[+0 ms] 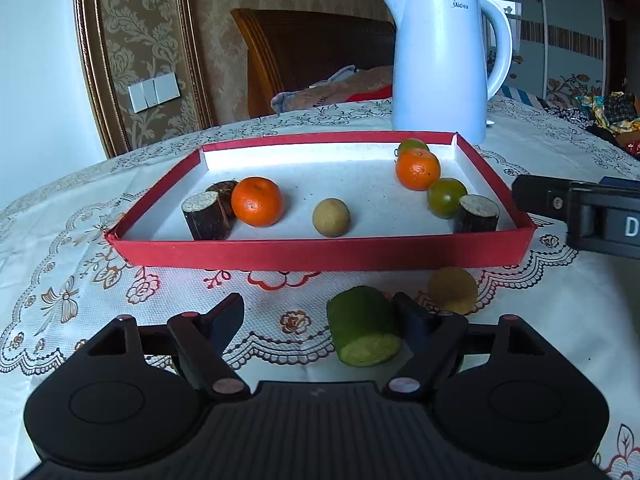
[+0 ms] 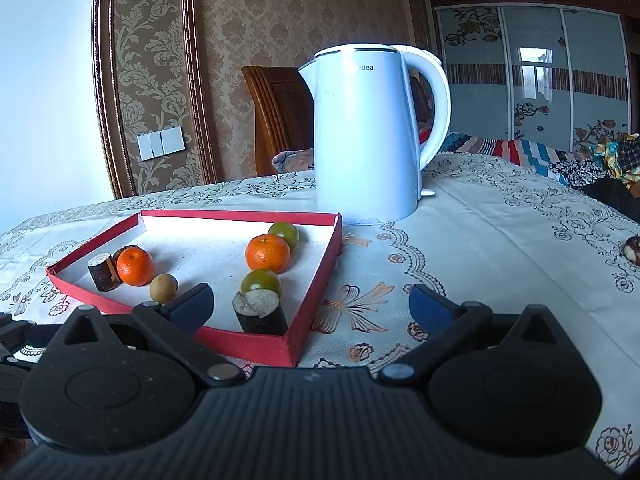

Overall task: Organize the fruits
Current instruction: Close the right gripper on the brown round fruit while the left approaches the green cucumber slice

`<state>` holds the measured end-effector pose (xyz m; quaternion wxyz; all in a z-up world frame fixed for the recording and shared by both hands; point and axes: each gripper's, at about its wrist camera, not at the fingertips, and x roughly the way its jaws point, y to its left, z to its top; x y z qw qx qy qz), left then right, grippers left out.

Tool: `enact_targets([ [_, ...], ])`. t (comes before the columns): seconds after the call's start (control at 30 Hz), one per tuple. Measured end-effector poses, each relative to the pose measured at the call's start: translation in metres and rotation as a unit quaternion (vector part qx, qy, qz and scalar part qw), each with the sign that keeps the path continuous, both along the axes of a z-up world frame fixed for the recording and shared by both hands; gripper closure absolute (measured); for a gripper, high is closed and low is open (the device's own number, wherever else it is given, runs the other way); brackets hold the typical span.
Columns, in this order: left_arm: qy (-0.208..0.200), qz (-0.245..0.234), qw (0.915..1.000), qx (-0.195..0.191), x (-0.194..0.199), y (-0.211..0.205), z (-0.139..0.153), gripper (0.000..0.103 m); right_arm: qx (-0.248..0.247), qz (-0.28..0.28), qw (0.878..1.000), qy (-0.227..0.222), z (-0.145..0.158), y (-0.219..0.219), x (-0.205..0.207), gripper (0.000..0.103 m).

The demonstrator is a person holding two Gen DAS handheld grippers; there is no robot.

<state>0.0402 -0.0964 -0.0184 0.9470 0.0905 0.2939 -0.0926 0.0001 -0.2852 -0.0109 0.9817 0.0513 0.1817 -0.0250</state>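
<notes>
My left tool point(image 1: 320, 314) is open, green chunk point(image 1: 363, 327) lying loose against its right finger. My right tool point(image 2: 310, 304) is wide open, empty, over red tray point(image 2: 256, 346) corner.

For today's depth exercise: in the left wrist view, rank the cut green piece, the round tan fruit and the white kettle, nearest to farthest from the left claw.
1. Cut green piece, on the tablecloth, by the right finger.
2. Round tan fruit, mid-tray.
3. White kettle, behind the tray.
</notes>
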Motion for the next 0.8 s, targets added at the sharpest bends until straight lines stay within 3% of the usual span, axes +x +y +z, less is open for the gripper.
enact_targets([
  [0.2,-0.051,0.023,0.998,0.03,-0.008,0.004,0.006,0.022,0.003,0.007,1.0,-0.003,-0.001,-0.002,-0.013,0.0],
  [0.37,-0.019,-0.023,0.9993,0.023,-0.009,-0.002,0.005,0.022,0.019,0.009,1.0,-0.017,-0.005,-0.009,-0.032,0.0],
  [0.43,-0.011,-0.014,0.9991,0.039,-0.006,-0.006,0.0,0.022,0.032,0.001,0.999,-0.026,-0.005,-0.015,-0.036,0.0],
  [0.53,0.01,-0.004,0.9999,0.012,0.002,0.004,-0.001,0.022,0.033,0.01,0.999,-0.012,-0.005,-0.015,-0.033,0.0],
  [0.6,-0.002,0.006,1.0,0.0,0.0,0.01,0.003,0.027,0.025,0.019,0.999,-0.008,-0.005,-0.011,-0.034,0.0],
  [0.7,-0.033,0.015,0.9991,0.02,-0.005,0.008,0.005,0.037,0.002,0.041,0.999,0.001,-0.005,-0.002,-0.036,0.0],
  [0.8,-0.036,0.005,0.9989,0.03,-0.006,0.003,0.004,0.04,-0.023,0.061,0.998,0.017,-0.006,0.009,-0.033,0.001],
])
